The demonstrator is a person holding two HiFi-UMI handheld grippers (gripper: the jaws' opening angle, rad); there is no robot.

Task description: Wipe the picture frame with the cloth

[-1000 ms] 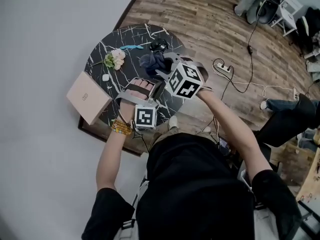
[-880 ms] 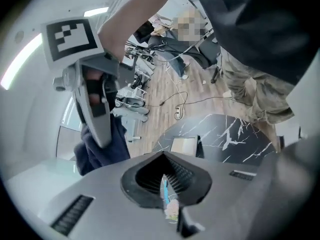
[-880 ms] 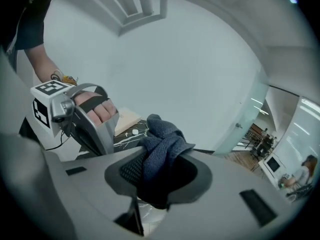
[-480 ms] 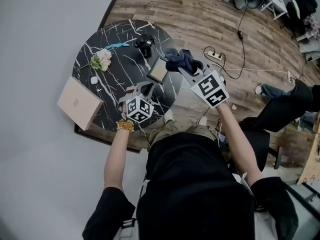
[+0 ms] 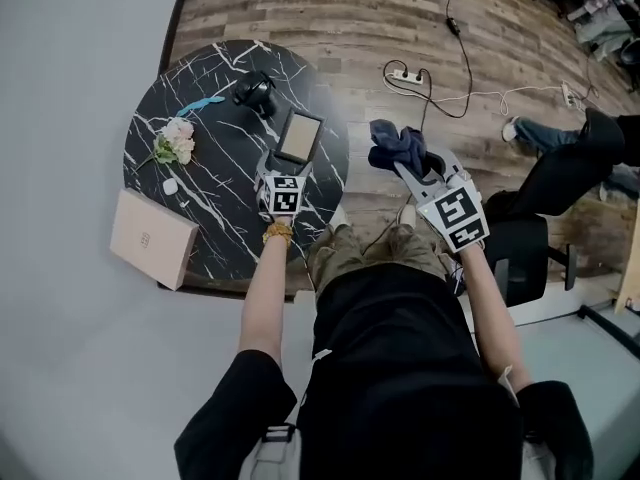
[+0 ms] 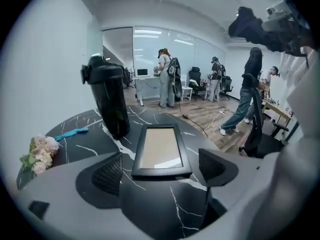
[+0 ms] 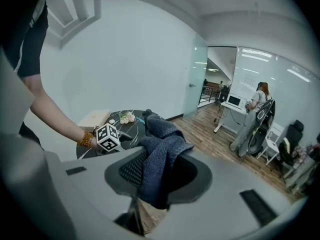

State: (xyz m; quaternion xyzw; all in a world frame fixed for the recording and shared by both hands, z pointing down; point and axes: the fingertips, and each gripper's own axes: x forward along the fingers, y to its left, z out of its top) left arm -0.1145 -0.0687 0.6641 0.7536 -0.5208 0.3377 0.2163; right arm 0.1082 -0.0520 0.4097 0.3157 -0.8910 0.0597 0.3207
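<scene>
The dark-rimmed picture frame lies flat on the black marble table, next to its right edge. My left gripper sits just short of the frame's near edge. Its jaws have just been opening and stand open, with nothing pressed between them. In the left gripper view the frame lies straight ahead of the left gripper. My right gripper is off the table to the right, over the wooden floor, shut on the dark blue cloth. The cloth hangs bunched between the right gripper pads.
On the table stand a black flask, a small flower bunch, a blue strip and a small white piece. A pink box overhangs the left edge. A power strip lies on the floor; several people stand far off.
The frame, held up under the cloth before, now lies flat on the table. My left gripper has sunk and opened. My right gripper has carried the cloth rightward off the table.
</scene>
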